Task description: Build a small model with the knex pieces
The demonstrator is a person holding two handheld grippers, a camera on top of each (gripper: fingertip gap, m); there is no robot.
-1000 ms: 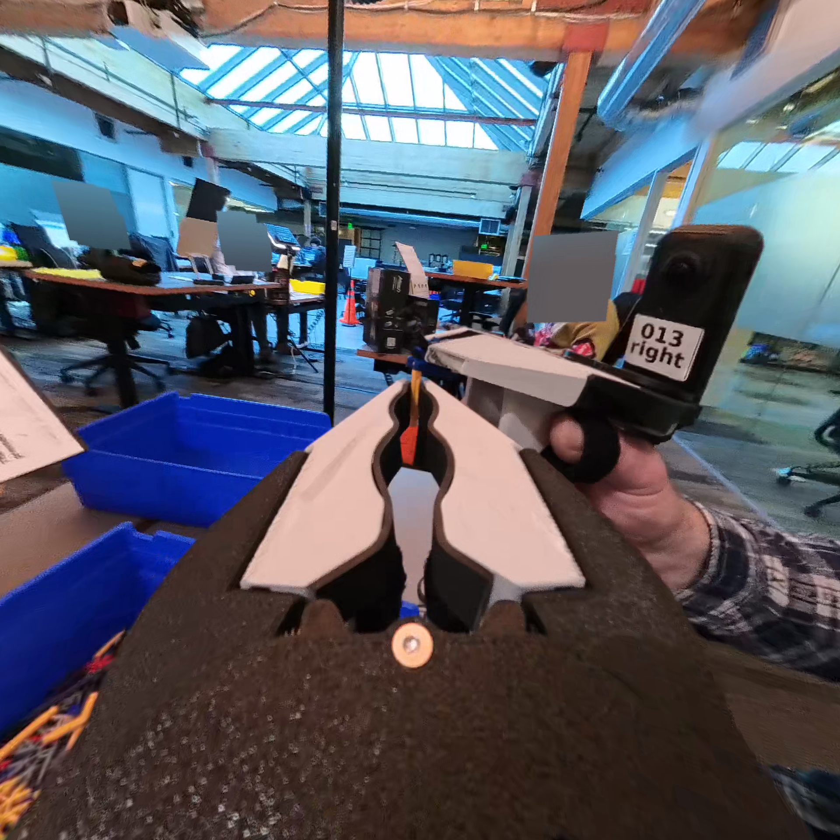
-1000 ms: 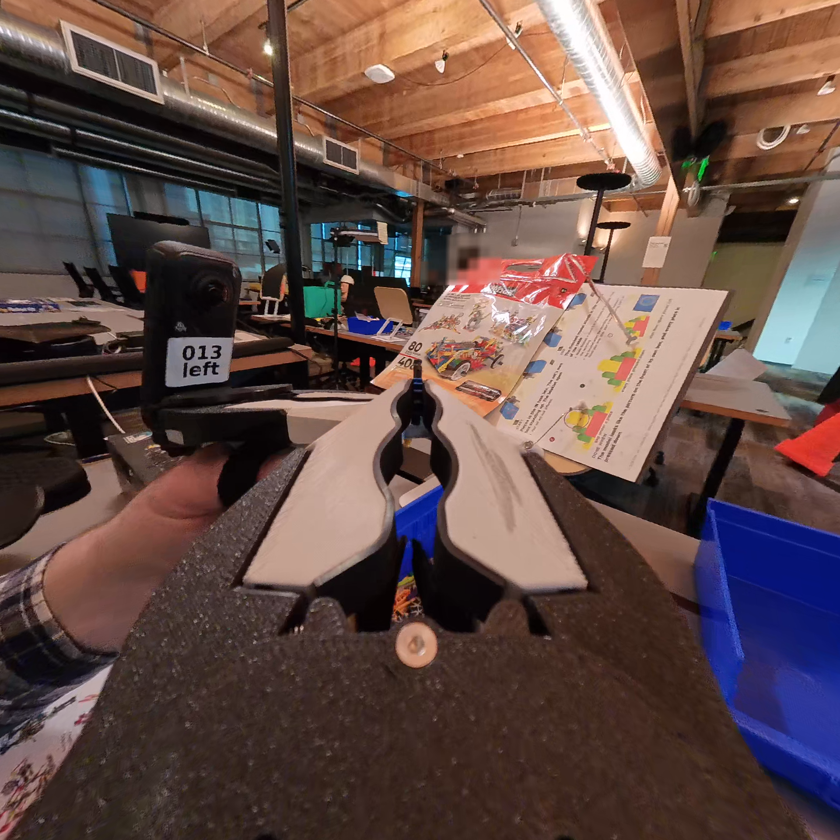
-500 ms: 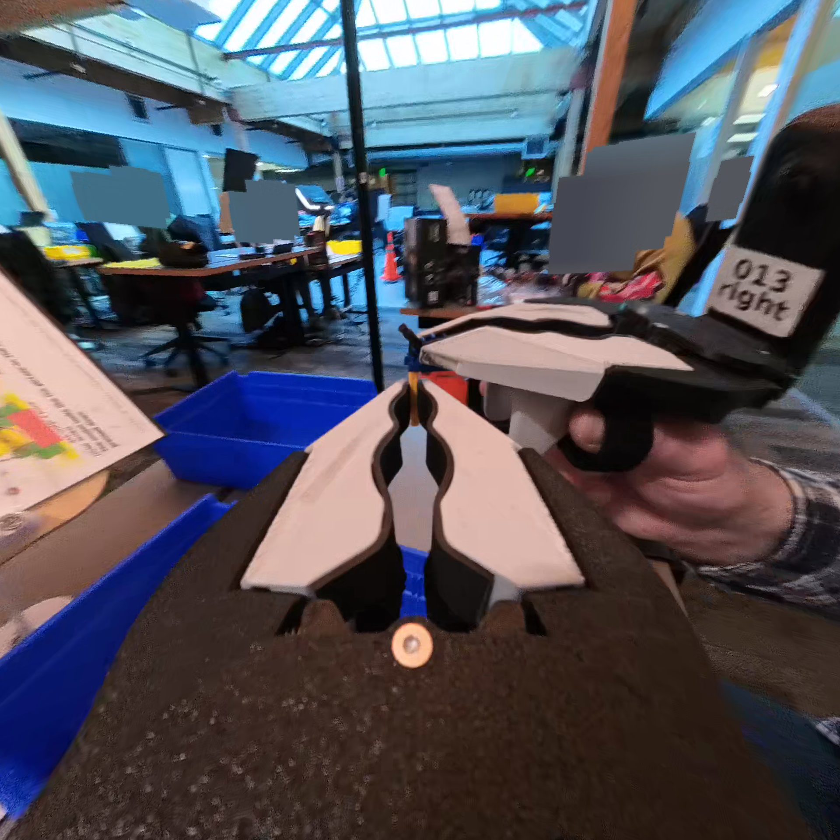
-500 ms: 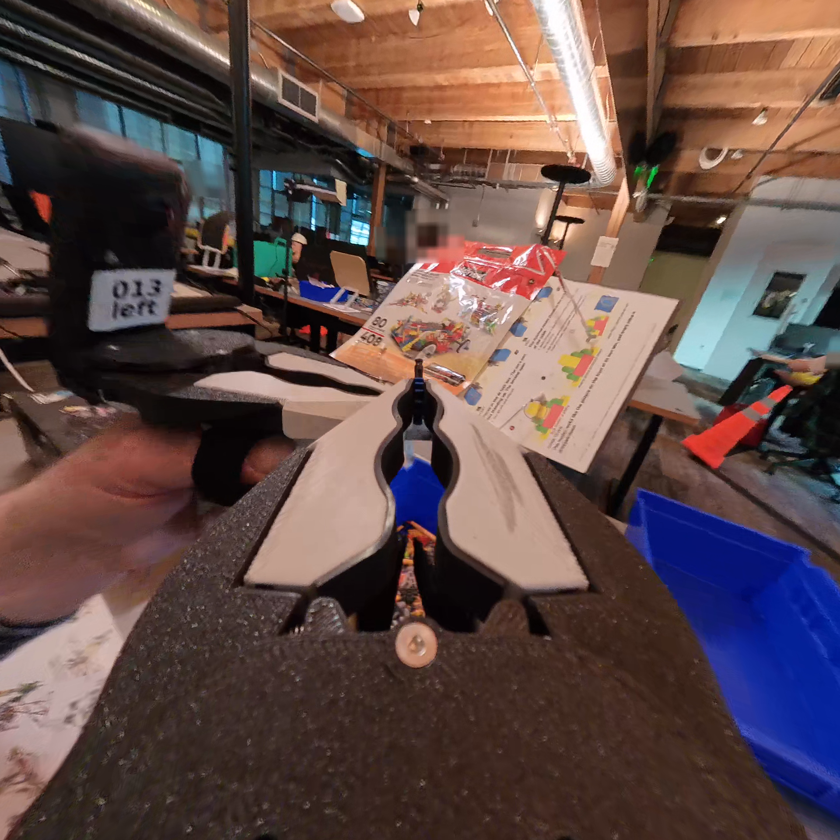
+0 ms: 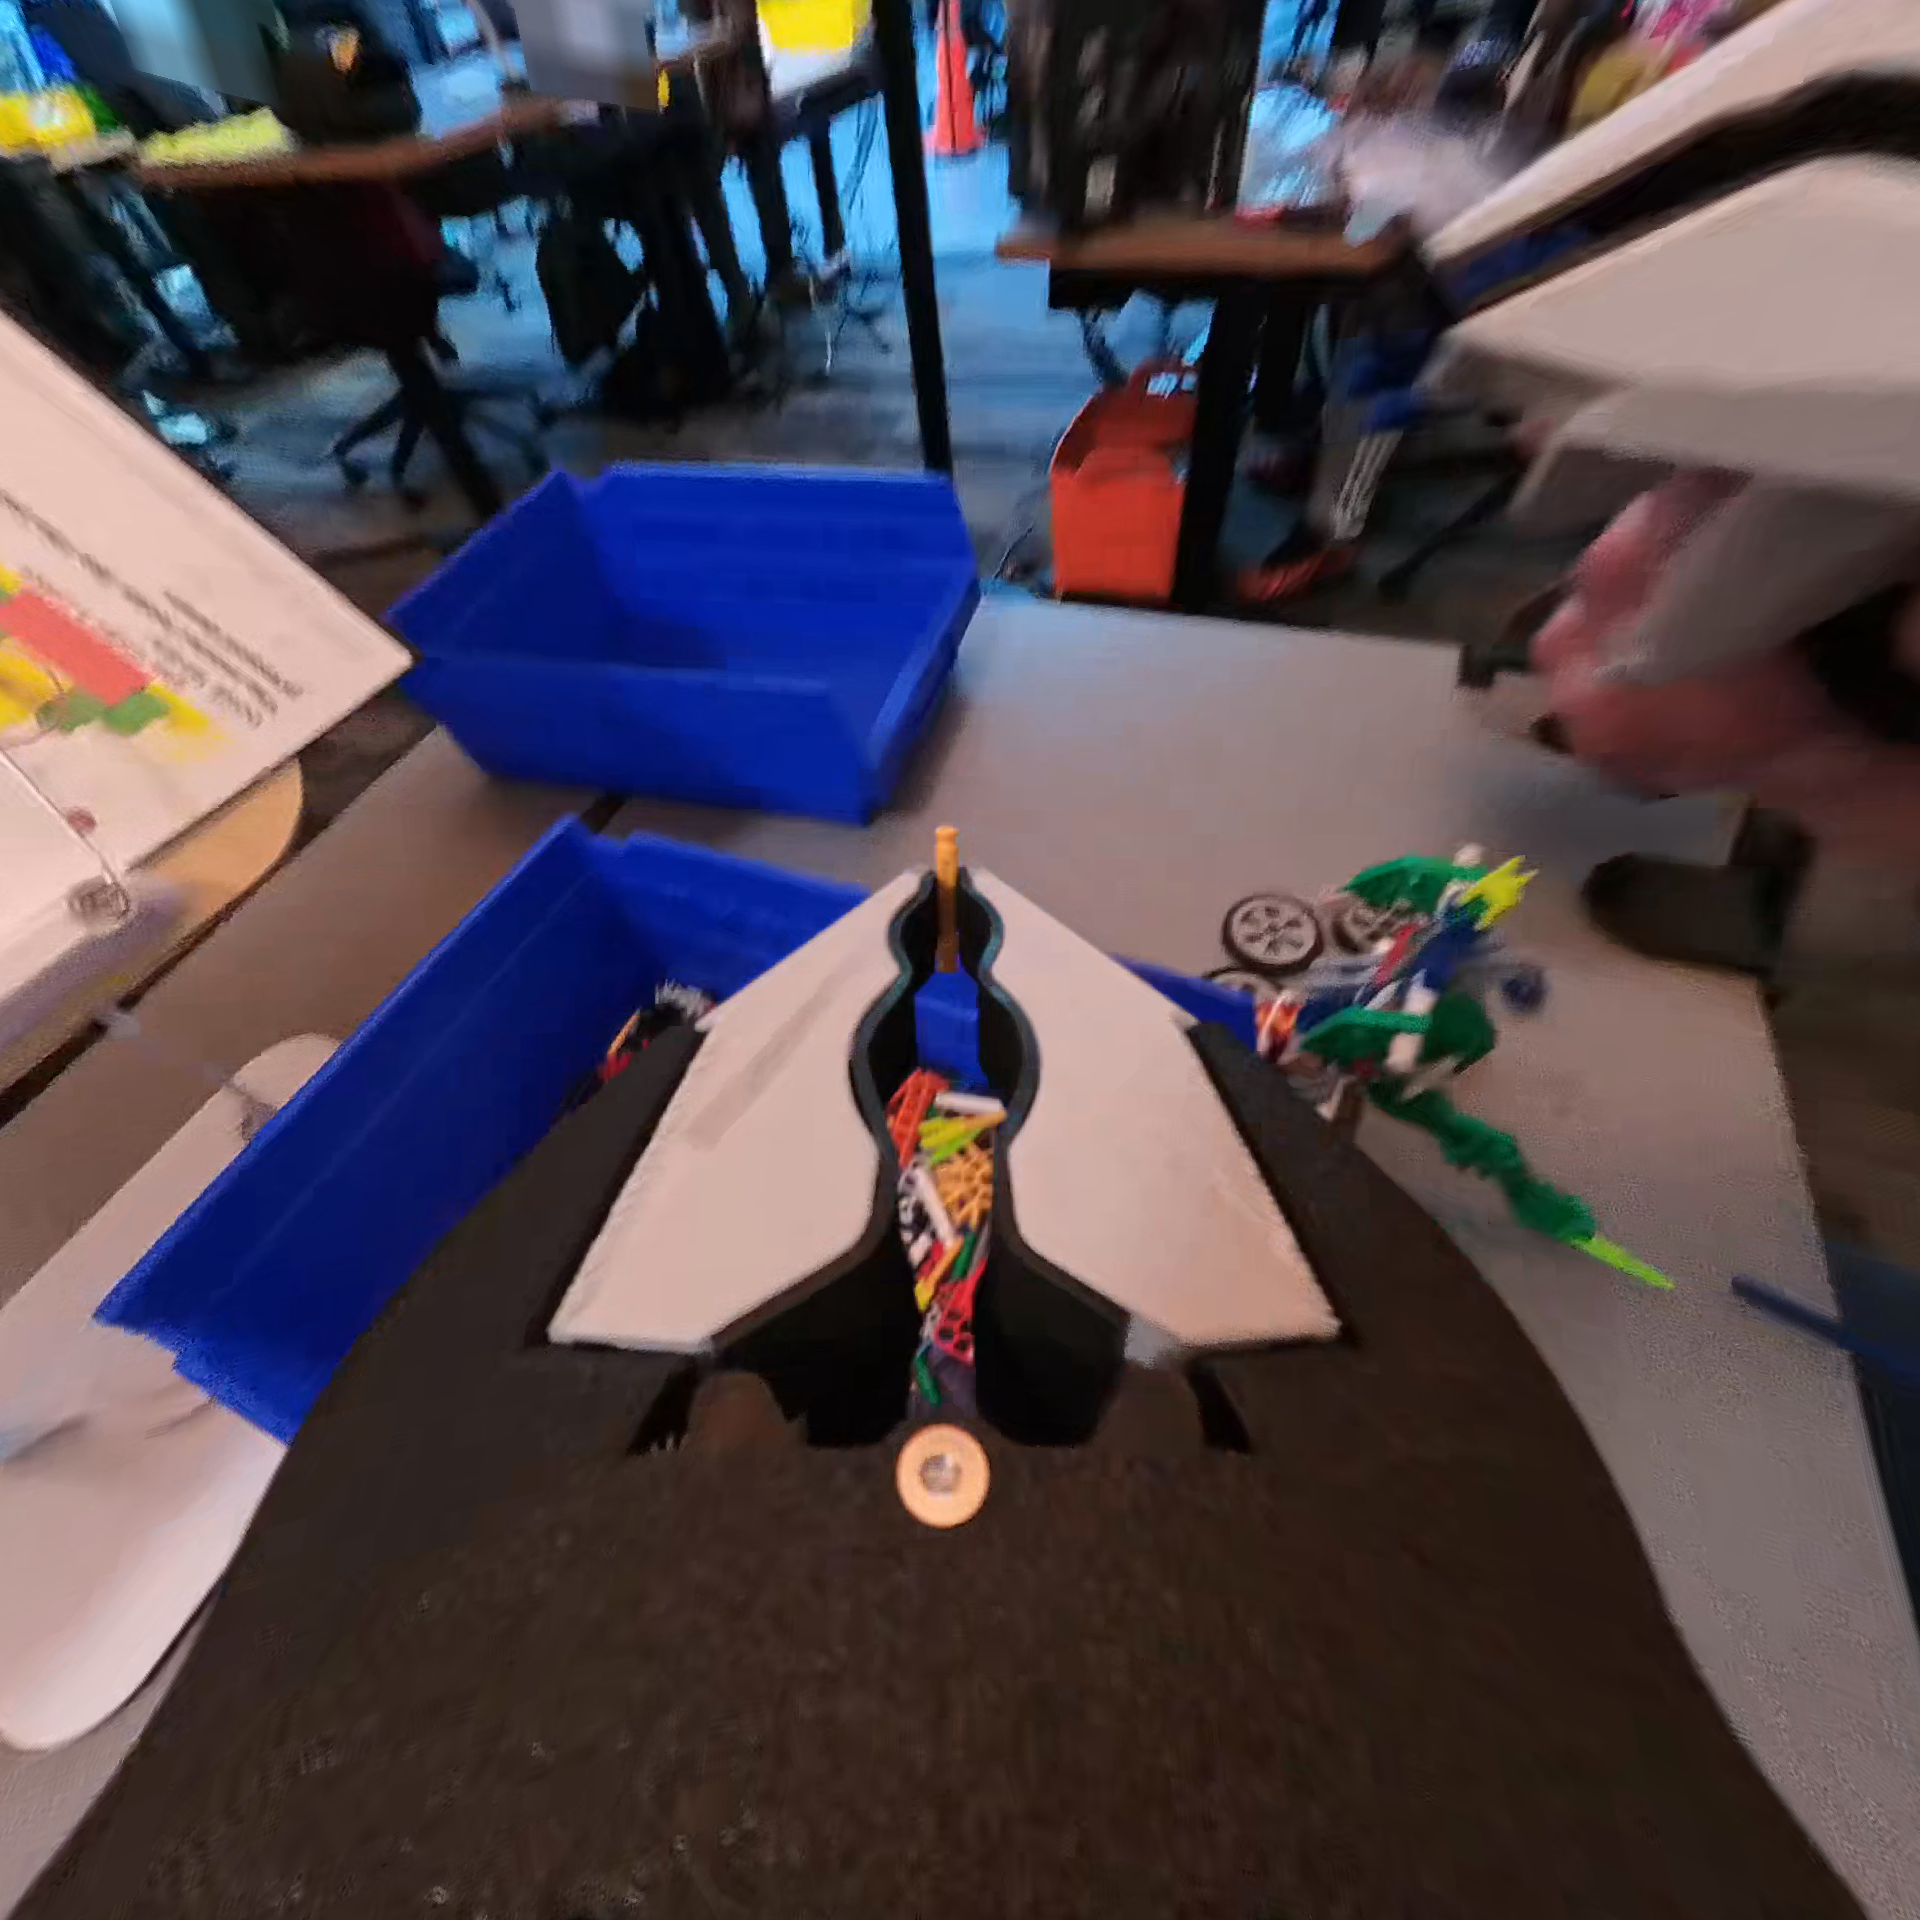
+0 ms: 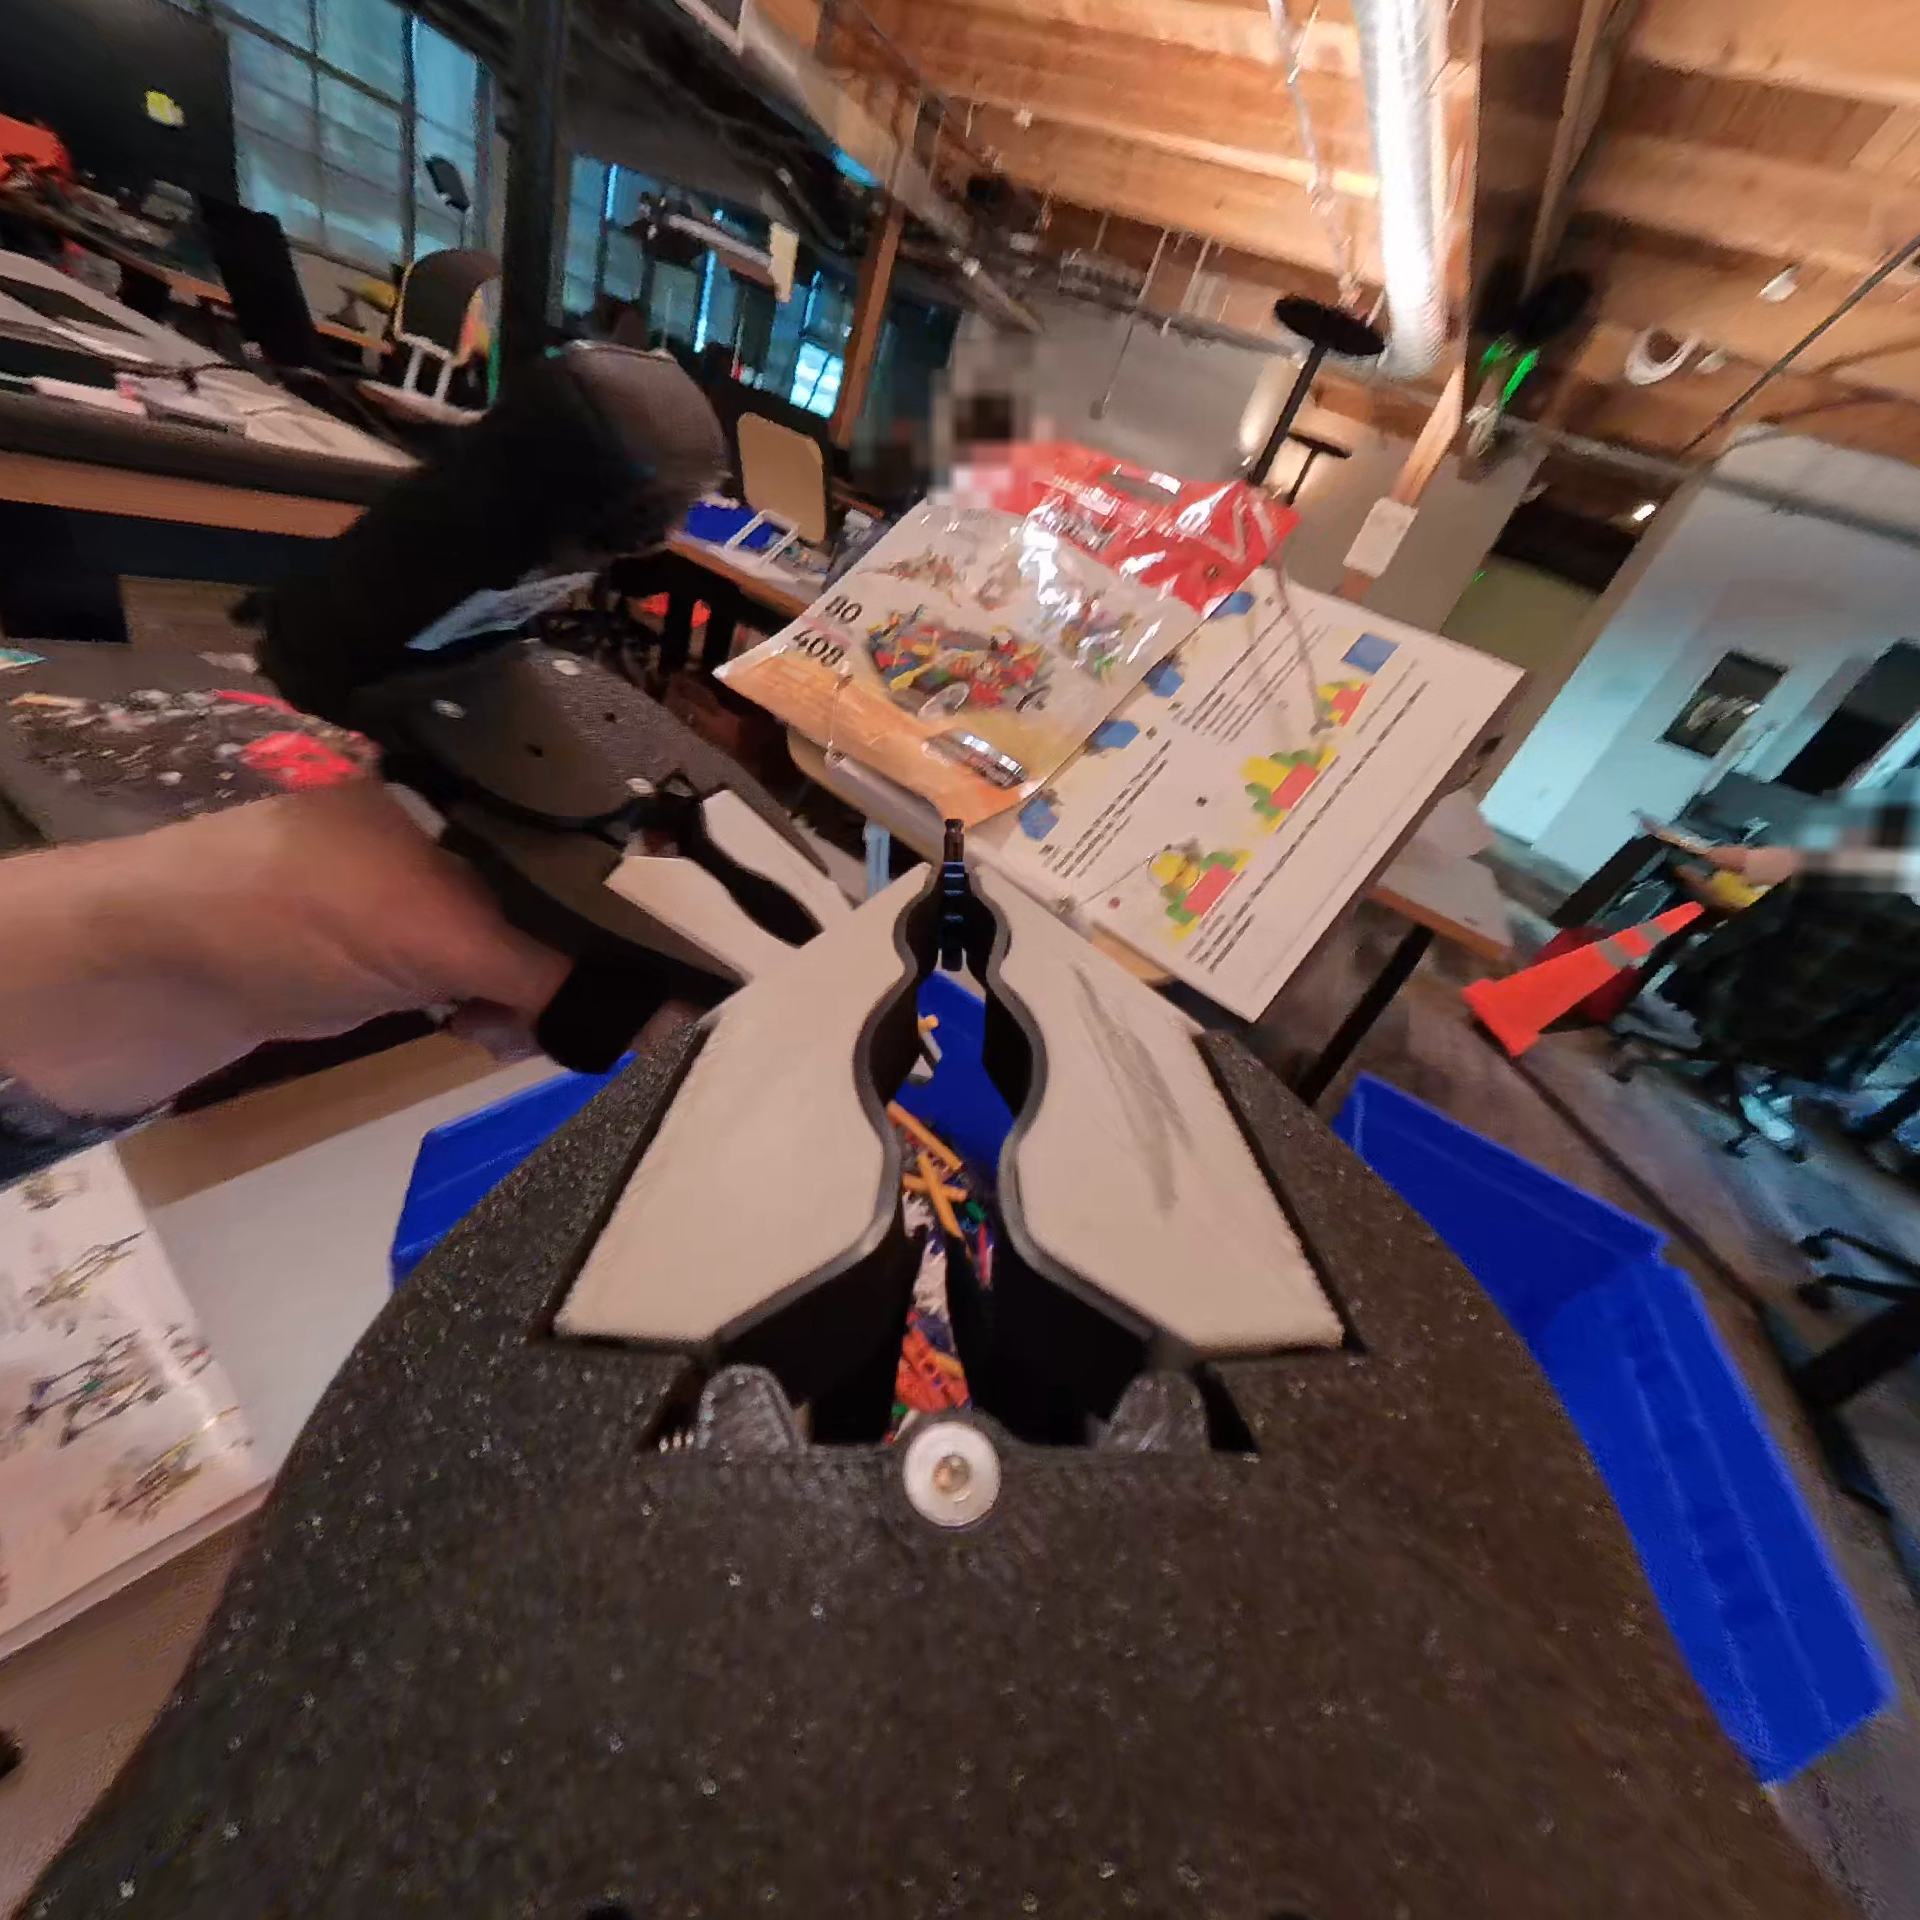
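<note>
**Both claws tip down over the parts bin, each with a piece pinched at its tip**

The left gripper [image 5: 945, 902] is closed to a narrow slit on a thin orange rod [image 5: 945, 883], which stands up out of its fingertips. A second ago it pointed out across the room; now it looks down at the table. The right gripper [image 6: 951, 902] is likewise nipped tight on a small dark piece [image 6: 951, 878], and it has dipped from the ceiling beams toward the same spot. In the right wrist view the left one's fingers [image 6: 717, 883] cross just beside its tip, held by a blurred hand [image 6: 239, 935].

Below both lies a blue bin [image 5: 416, 1122] filled with mixed coloured rods and connectors. A second blue bin [image 5: 707, 644] sits just behind it, and a green toy model [image 5: 1392, 1023] with wheels stands beside the near bin on the grey table [image 5: 1195, 748].

A printed sheet [image 6: 1247, 790] and a bag of parts [image 6: 1018, 634] lean on a stand, and a booklet [image 6: 94, 1371] lies flat on the table. Beyond are desks, chairs, an orange cone [image 6: 1579, 966] and timber beams
</note>
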